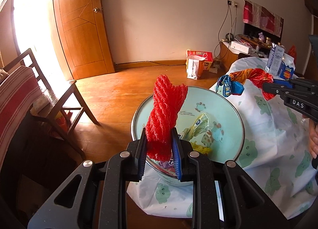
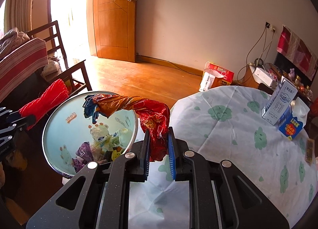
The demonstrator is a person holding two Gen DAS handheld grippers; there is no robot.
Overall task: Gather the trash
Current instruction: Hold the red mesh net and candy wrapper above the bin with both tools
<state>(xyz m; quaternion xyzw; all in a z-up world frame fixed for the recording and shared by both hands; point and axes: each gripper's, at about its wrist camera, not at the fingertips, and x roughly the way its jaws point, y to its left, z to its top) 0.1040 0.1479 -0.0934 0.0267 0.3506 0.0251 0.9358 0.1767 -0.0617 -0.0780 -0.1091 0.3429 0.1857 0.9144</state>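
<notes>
1. Our left gripper (image 1: 159,147) clamps the red foam net sleeve (image 1: 165,109), upright above the pale green round bin (image 1: 234,113).
2. Our right gripper (image 2: 158,147) pinches the twisted red foil wrapper (image 2: 151,117); its long axis reaches left over the bin's rim.

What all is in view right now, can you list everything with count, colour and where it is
foam net: one, red, held over the bin
foil wrapper: one, red, orange and blue, twisted, far end over the bin
bin: one, pale green with cartoon animals, beside the table, wrappers inside
table: one, white cloth with green prints
cartons: two, white and blue, far side of table
chair: one, dark wood, by the bright doorway
door: one, orange-brown wood
paper bags: two, white and red, on the floor by the wall
left tool: shut on foam net
right tool: shut on foil wrapper
</notes>
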